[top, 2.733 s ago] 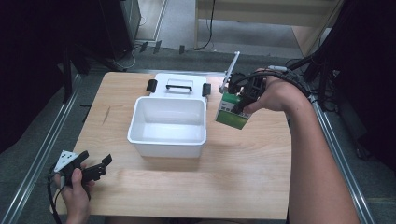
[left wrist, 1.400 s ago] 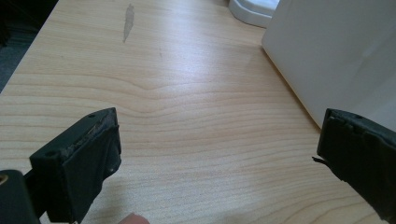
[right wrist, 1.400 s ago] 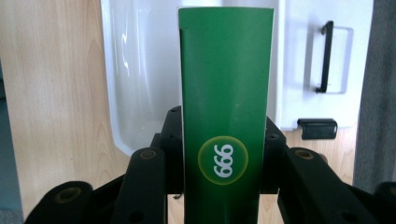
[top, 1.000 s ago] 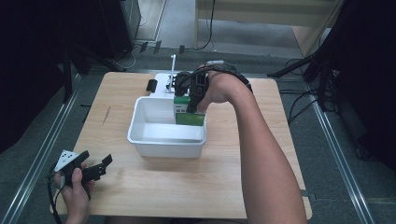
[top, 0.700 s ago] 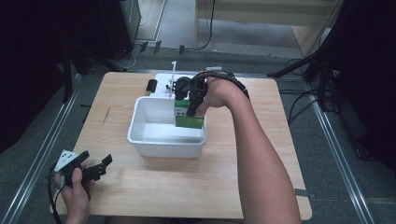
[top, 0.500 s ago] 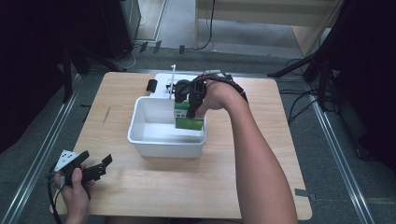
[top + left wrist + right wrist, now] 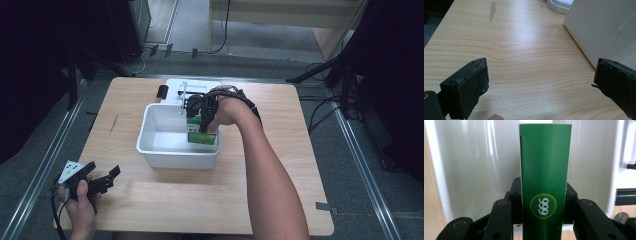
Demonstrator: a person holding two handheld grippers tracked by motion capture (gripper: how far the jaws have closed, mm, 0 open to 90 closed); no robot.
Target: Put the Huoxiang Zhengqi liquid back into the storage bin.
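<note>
Cam setup: we have one fixed overhead plus two gripper-mounted views.

High view sits above our side of the table [image 7: 150, 210], facing forward and down, far enough back to take in the whole top and floor beyond. Left gripper view rides low over the table, looking along its wide-apart jaws at bare wood, with the white bin [image 7: 599, 30] wall close at right; the high view shares that wall and wood. Right gripper view looks down into the same bin [image 7: 469, 157], very near, the green carton [image 7: 545, 175] blocking its centre; we see that carton [image 7: 201, 137] from above too.
</note>
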